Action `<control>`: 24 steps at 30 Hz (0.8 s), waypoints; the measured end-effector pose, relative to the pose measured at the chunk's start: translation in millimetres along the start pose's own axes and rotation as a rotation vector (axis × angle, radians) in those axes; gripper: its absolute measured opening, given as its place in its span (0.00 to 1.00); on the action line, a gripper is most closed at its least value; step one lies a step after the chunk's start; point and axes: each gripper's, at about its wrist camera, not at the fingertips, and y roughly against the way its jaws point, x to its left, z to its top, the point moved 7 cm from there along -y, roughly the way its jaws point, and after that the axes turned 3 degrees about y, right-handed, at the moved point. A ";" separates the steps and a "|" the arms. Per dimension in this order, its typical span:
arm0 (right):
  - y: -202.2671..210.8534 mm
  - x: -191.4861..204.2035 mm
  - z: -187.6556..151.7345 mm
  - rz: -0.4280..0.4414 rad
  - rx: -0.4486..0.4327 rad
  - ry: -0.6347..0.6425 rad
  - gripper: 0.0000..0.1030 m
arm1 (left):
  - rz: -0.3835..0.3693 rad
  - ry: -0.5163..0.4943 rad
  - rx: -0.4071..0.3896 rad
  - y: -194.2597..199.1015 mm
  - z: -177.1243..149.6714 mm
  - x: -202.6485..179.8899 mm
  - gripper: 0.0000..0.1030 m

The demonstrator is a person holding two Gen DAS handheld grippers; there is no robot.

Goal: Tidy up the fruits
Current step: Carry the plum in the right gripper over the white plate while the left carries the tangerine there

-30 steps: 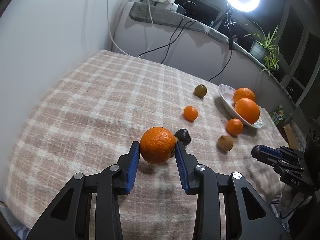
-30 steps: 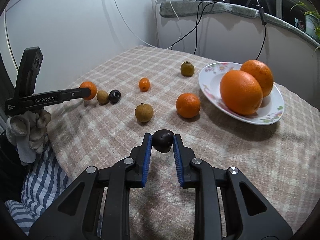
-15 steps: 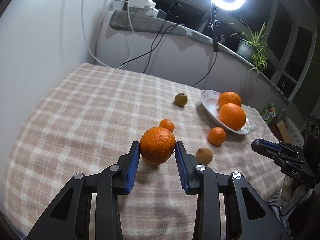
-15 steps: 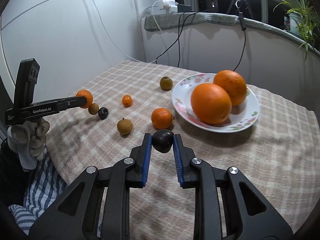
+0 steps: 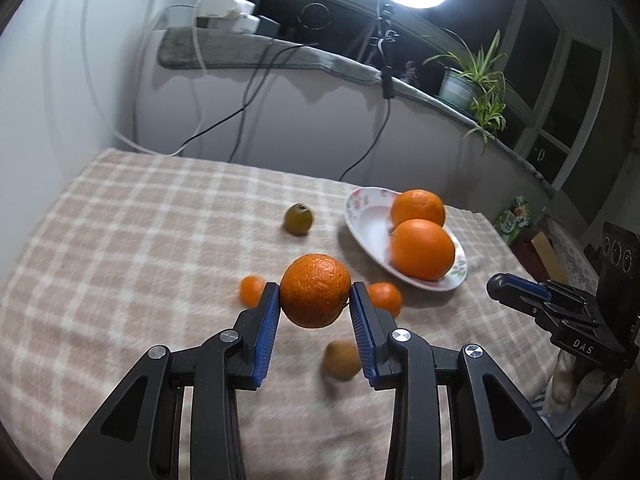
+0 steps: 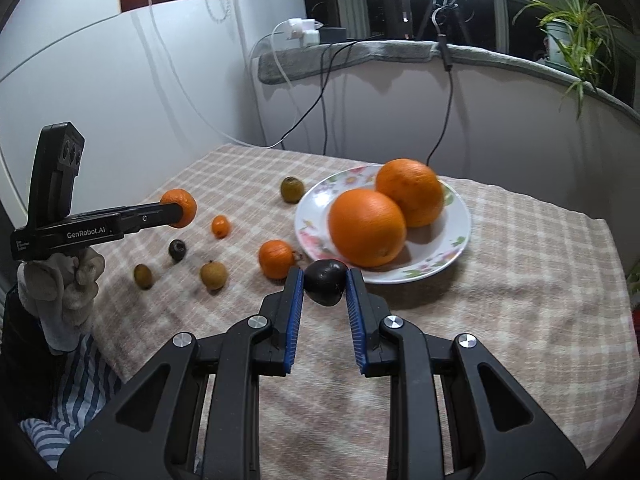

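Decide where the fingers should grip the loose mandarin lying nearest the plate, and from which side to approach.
Grip the mandarin across its widest middle, coming down from above. It is round and low on the cloth, and the plate crowds one side, so a side approach looks tighter. Set the fingers parallel to the plate rim.

orange [image 5: 315, 290]: aloft, clamped | dark fruit [image 6: 325, 282]: aloft, clamped | plate [image 6: 456, 216]: two oranges
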 end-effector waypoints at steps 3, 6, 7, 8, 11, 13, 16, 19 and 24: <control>0.2 -11.1 1.8 -0.003 -0.003 -0.019 0.22 | -0.010 -0.015 0.007 -10.7 5.5 -8.4 0.33; -0.5 -18.9 3.0 -0.013 -0.006 -0.025 0.22 | -0.021 -0.024 0.012 -20.2 10.7 -16.3 0.33; -1.1 -21.1 3.1 -0.015 -0.005 -0.027 0.22 | -0.023 -0.027 0.013 -21.8 11.5 -17.9 0.33; -1.5 -22.9 3.2 -0.016 -0.005 -0.028 0.22 | -0.023 -0.031 0.012 -23.6 12.8 -20.3 0.33; -2.5 -27.7 3.5 -0.019 -0.007 -0.032 0.22 | -0.027 -0.040 0.015 -28.1 14.8 -25.4 0.33; -3.8 -30.2 4.1 -0.023 -0.007 -0.033 0.22 | -0.031 -0.044 0.020 -30.9 16.2 -28.0 0.33; -6.6 -36.0 5.8 -0.027 -0.008 -0.040 0.22 | -0.034 -0.053 0.025 -37.4 20.8 -33.8 0.33; -8.4 -42.4 8.2 -0.037 -0.009 -0.046 0.22 | -0.040 -0.057 0.031 -45.4 25.8 -39.0 0.33; -18.1 -58.5 11.4 -0.054 0.005 -0.057 0.22 | -0.038 -0.072 0.050 -63.0 31.4 -47.8 0.33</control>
